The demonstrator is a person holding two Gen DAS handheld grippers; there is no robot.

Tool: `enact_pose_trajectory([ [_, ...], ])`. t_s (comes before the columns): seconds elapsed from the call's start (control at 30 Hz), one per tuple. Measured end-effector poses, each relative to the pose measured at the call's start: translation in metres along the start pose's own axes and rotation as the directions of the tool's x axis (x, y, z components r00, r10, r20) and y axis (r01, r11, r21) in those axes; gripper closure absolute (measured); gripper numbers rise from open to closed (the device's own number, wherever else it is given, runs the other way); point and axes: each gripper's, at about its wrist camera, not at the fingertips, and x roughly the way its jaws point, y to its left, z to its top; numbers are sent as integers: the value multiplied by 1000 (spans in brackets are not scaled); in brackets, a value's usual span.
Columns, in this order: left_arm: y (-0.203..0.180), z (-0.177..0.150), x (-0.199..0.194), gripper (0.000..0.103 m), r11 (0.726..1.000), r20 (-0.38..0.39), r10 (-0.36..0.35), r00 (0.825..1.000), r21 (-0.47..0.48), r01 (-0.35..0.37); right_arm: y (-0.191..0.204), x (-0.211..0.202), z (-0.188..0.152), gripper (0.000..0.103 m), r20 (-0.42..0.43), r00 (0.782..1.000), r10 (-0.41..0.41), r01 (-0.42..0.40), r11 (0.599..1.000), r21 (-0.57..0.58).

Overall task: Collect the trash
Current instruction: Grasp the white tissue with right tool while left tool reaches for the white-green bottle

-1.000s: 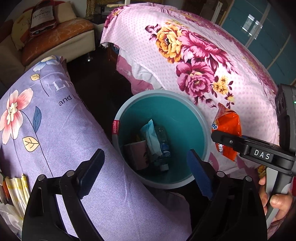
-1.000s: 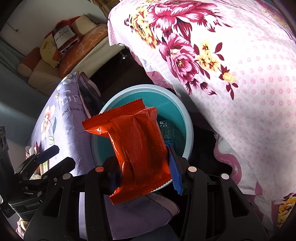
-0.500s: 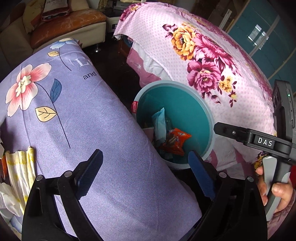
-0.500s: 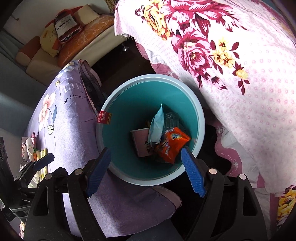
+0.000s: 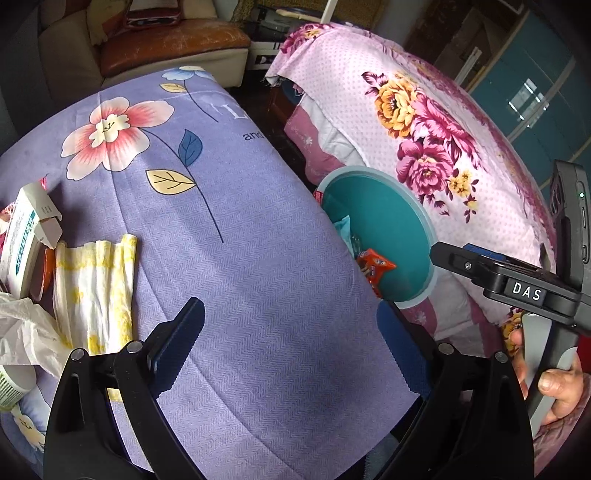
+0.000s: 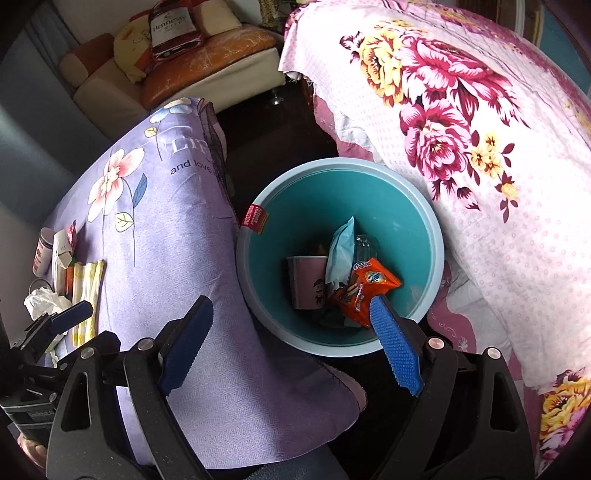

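Observation:
A teal trash bin (image 6: 424, 236) stands on the floor between a purple-covered surface and a pink floral one; it also shows in the left wrist view (image 5: 421, 225). In it lie an orange snack packet (image 6: 364, 290), a pink cup (image 6: 306, 282) and a pale blue wrapper (image 6: 341, 249). My right gripper (image 6: 291, 347) is open and empty above the bin's near rim. My left gripper (image 5: 288, 332) is open and empty over the purple cloth (image 5: 240, 240). On that cloth at the left lie a yellow-white wrapper (image 5: 92, 280), a white box (image 5: 26, 236) and crumpled white paper (image 5: 26, 332).
The pink floral cover (image 6: 498, 147) rises right of the bin. A sofa with cushions and a bottle-print pillow (image 6: 173, 26) stands at the back. Dark floor shows between the covers. The right gripper's body (image 5: 517, 284) and the hand holding it show in the left wrist view.
My right gripper opened and let go of the orange packet, which now lies in the bin. My left gripper moved left, away from the bin, over the purple cloth toward the trash there.

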Motion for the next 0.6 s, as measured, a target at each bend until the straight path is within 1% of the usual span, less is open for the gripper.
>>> enact_pose_trajectory([
  [0.17, 24, -12, -21, 9, 999, 26, 7, 1000, -40, -6, 30, 1, -3, 20, -42, 998, 43, -44, 999, -30],
  [0.33, 51, -26, -44, 9, 997, 56, 32, 998, -74, -28, 65, 0, -6, 20, -62, 996, 58, -63, 994, -85],
  [0.47, 82, -40, -66, 9, 991, 81, 64, 995, -119, -54, 99, 0, -9, 20, -80, 994, 72, -83, 986, -145],
  [0.6, 121, -57, -90, 9, 979, 103, 99, 990, -186, -78, 140, 2, -13, 20, -108, 991, 84, -107, 969, -222],
])
